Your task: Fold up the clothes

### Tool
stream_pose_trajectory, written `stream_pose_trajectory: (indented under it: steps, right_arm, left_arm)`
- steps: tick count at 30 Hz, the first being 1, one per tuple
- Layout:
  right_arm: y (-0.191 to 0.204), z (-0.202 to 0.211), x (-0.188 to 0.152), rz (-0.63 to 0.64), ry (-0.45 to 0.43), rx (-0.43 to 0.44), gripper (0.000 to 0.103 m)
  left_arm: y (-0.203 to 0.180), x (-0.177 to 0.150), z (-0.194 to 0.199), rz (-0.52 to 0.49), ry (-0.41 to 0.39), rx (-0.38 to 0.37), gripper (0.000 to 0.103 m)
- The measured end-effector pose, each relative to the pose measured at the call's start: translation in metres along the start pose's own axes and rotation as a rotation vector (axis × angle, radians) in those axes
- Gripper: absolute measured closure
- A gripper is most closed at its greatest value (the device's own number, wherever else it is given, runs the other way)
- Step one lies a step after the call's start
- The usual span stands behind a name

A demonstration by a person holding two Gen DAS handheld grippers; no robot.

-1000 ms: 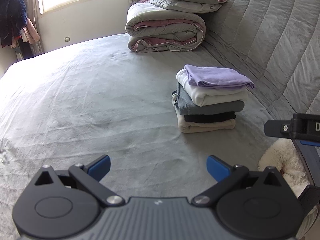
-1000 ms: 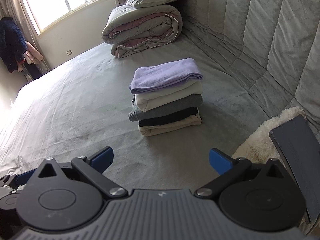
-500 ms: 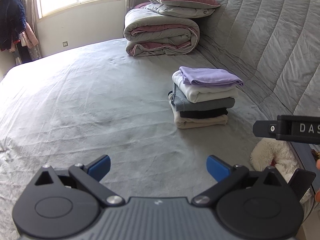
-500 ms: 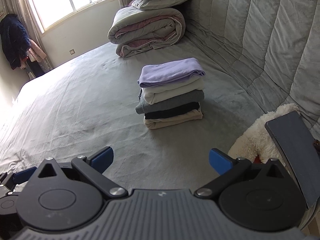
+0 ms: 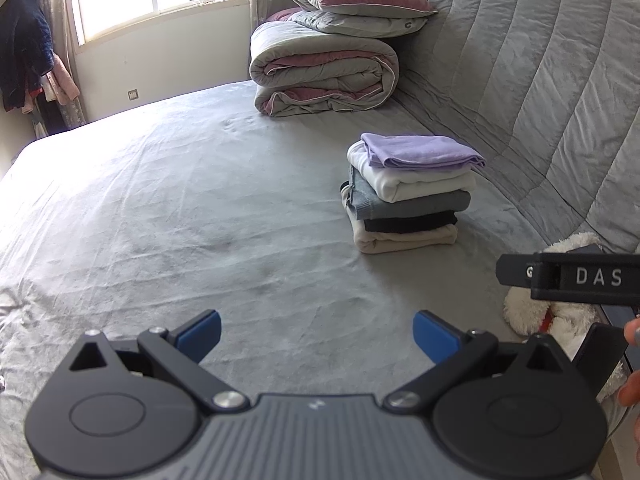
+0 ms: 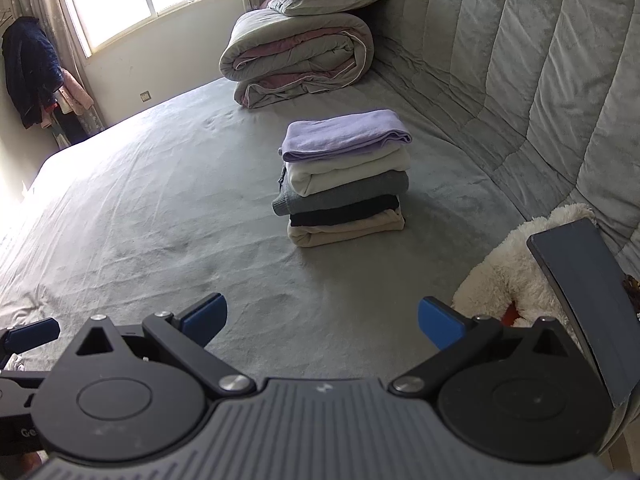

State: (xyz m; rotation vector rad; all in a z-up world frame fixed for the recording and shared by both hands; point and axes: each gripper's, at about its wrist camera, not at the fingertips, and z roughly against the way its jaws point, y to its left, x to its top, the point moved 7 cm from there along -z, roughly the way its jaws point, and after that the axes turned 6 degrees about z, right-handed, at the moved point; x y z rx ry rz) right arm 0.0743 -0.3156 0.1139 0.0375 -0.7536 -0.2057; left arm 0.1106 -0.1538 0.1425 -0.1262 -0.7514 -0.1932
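A stack of several folded clothes (image 5: 412,196) (image 6: 344,180) sits on the grey bed (image 5: 180,208), with a lilac garment (image 5: 420,152) (image 6: 344,136) on top, then white, grey, black and beige ones. My left gripper (image 5: 316,330) is open and holds nothing, well short of the stack and to its left. My right gripper (image 6: 322,318) is also open and bare, in front of the stack. Part of the right gripper's body (image 5: 568,278) shows at the right edge of the left wrist view.
A rolled duvet (image 5: 324,72) with two pillows (image 5: 356,0) lies at the head of the bed. A quilted grey backrest (image 5: 540,80) runs along the right. A white plush toy (image 6: 512,272) and a dark flat board (image 6: 584,300) lie at the near right. Hanging clothes (image 5: 24,60) are far left.
Both grippers have drawn back from the stack, which now looks smaller and farther away. Both stay open with nothing in them.
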Motion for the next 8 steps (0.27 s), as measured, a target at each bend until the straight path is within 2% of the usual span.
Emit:
stream_pose_trajectory:
  steps: [8]
  right_arm:
    - [0.0060,-0.0042,0.0005,0.009,0.005,0.003,0.000]
  left_arm:
    - [0.0069,-0.0005,-0.0040,0.013,-0.006,0.014,0.001]
